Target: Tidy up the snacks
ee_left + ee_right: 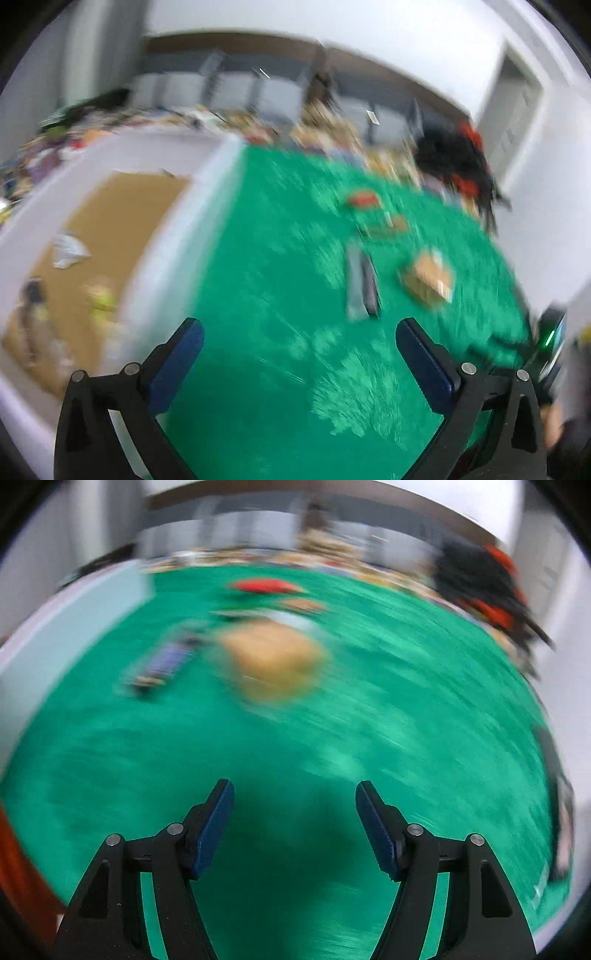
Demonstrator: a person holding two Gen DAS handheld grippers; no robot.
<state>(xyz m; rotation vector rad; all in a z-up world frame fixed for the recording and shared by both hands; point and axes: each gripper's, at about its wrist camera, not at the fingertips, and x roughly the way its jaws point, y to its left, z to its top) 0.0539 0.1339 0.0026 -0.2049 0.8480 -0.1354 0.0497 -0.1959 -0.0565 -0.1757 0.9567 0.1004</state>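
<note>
Left gripper (300,332) and right gripper (294,794), both released, jaws spread with nothing between them, above the green table (266,258). Both views are motion-blurred. Beyond the left gripper, a dark bar (364,284) lies on the table, with a tan packet (428,278) just to its right. Farther off lie a brown snack (391,225) and a red packet (364,199). Left of the table, a white-walled box (173,229) with a brown floor holds small items. The table's far edge is cluttered, details unreadable.
</note>
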